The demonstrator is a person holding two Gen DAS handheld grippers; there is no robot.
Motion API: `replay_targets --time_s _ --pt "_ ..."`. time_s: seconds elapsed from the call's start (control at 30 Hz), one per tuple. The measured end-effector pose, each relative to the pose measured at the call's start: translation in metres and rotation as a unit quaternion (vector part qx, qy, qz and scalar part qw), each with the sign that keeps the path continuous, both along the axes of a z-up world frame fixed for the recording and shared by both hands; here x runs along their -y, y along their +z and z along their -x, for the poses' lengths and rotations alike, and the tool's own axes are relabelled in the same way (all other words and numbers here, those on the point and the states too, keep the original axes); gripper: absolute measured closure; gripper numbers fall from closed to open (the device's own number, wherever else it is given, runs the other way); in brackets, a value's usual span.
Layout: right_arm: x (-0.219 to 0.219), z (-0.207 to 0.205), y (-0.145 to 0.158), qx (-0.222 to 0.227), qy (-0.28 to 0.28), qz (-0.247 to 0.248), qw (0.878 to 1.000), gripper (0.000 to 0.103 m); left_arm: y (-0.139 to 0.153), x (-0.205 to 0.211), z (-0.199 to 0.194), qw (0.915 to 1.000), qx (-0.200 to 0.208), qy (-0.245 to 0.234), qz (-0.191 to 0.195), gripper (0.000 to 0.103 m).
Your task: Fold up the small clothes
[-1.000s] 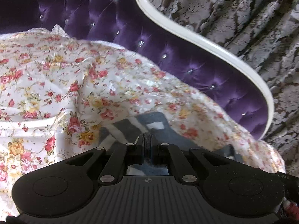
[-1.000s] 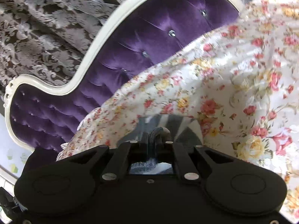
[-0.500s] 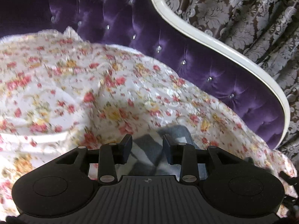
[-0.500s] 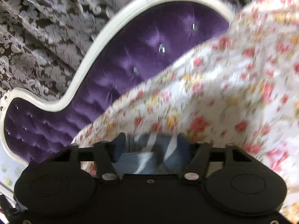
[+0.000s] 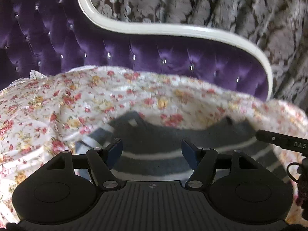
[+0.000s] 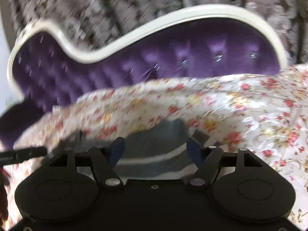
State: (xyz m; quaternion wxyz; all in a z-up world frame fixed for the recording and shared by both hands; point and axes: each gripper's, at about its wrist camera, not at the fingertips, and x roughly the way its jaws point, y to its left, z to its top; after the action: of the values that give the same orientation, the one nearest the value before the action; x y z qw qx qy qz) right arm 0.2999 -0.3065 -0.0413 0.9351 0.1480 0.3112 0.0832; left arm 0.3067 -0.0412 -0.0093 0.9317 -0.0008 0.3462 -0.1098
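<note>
Purple tufted headboard (image 5: pixel 146 53) walls off the far side, rumpled floral bedspread (image 5: pixel 80 104) bulging before it

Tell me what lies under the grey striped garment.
The grey striped garment lies on the floral sheet, which shows all around it. The sheet covers whatever is beneath; only the purple tufted headboard shows behind.

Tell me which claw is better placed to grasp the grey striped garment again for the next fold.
Probably left. The left claw, jaws opening, faces a broad flat spread of the grey white-striped knit garment. The right claw, also opening, sees only its narrower end, in a blurred frame.
</note>
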Motion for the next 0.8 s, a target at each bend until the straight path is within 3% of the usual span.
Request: replay_targets --time_s 0.2,0.3,0.43,0.57,0.8 --pt "-0.032 -0.004 -0.021 -0.041 0.033 0.11 0.993 0.023 -0.036 0.006 -0.006 0.9978 -0.039 0.023 -0.048 0.035" --pt "-0.038 0.001 -0.027 -0.041 0.037 0.147 0.988 0.02 -0.042 0.008 -0.001 0.9973 -0.021 0.032 -0.063 0.027" --pt "-0.036 0.001 -0.03 -0.048 0.031 0.143 0.988 0.014 -0.045 0.01 -0.002 0.9967 -0.019 0.037 -0.069 0.021" --pt "-0.032 -0.001 -0.034 -0.052 0.022 0.136 0.989 0.002 -0.049 0.011 -0.003 0.9967 -0.014 0.037 -0.07 0.018" --pt "-0.02 -0.002 -0.037 -0.064 0.02 0.111 0.992 0.001 -0.051 0.016 -0.006 0.9956 -0.018 0.052 -0.076 0.016"
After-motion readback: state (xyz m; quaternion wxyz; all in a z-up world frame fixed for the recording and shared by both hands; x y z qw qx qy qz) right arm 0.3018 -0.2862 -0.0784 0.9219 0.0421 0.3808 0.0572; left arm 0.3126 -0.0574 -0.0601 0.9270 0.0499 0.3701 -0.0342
